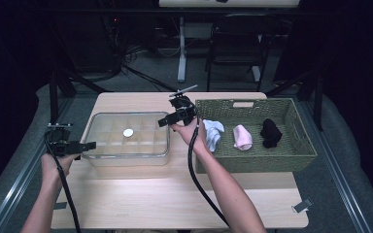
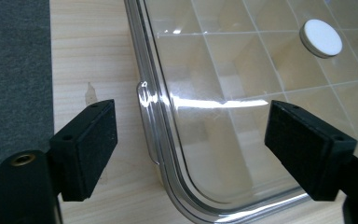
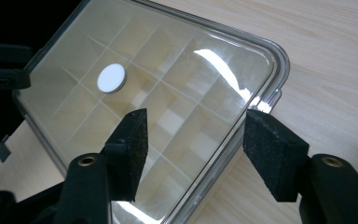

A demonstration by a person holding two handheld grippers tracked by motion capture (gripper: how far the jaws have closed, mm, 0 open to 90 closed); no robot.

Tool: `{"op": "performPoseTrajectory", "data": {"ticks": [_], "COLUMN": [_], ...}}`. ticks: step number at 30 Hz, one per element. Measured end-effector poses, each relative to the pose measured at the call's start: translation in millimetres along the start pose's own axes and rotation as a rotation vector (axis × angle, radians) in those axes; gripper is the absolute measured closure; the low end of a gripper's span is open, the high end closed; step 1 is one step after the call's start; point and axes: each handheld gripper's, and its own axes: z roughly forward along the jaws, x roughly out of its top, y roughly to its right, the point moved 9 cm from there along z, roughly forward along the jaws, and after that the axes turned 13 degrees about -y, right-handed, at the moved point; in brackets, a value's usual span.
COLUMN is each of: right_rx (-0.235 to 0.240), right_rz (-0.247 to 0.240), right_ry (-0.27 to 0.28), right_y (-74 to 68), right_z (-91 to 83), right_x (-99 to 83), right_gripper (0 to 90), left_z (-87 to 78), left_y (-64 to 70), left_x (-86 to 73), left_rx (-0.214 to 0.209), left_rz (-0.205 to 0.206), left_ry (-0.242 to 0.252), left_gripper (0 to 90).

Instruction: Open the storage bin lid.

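A clear plastic box [image 1: 126, 158] with a lid and a grid of compartments sits on the left half of the wooden table. A small white disc [image 1: 127, 132] lies on the lid. My left gripper [image 1: 88, 145] is at the box's left edge, open; in the left gripper view its jaws [image 2: 191, 140] straddle the lid's small tab [image 2: 144, 100]. My right gripper [image 1: 163, 122] hovers open at the box's far right corner, and in its own view [image 3: 198, 149] the pads [image 3: 272, 158] flank that corner of the lid [image 3: 168, 84]. Nothing is held.
A woven green basket [image 1: 252, 162] stands right of the box, holding a white sock [image 1: 212, 132], a pink sock [image 1: 243, 137] and a black sock [image 1: 270, 132]. The near part of the table [image 1: 175, 194] is bare wood. A dark chair [image 1: 235, 43] stands beyond the table.
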Motion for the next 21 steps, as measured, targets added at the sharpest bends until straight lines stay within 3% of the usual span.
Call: {"op": "performPoseTrajectory", "data": {"ticks": [6, 7, 10, 14, 19, 21], "right_rx": [-0.012, -0.009, -0.012, -0.039, -0.072, -0.054], "right_rz": [0.05, 0.077, 0.079, 0.109, 0.148, 0.173], "right_ry": [-0.016, -0.013, -0.033, -0.069, -0.089, -0.088], "right_y": [10.2, 13.1, 16.5, 23.5, 27.8, 28.5], "right_z": [8.6, 11.4, 15.4, 24.0, 27.7, 29.5], "right_x": [4.4, 6.5, 6.8, 5.1, 8.6, 10.0], "right_gripper": [45.2, 45.2, 44.8, 45.5, 46.1, 46.5], "left_z": [-0.1, 0.6, 1.5, 1.3, 1.3, 1.8], "left_y": [-2.1, -2.4, -3.6, -3.9, -1.8, -1.9], "left_x": [0.2, 0.0, -0.8, -0.8, -1.1, -0.8], "left_rx": [0.0, -0.005, -0.008, -0.018, -0.023, -0.028], "left_rz": [-0.008, -0.013, -0.014, -0.025, -0.011, -0.014], "left_ry": [0.002, 0.001, -0.005, 0.005, -0.003, 0.003], "left_gripper": [26.6, 28.0, 33.5, 36.1, 39.0, 38.9]}}
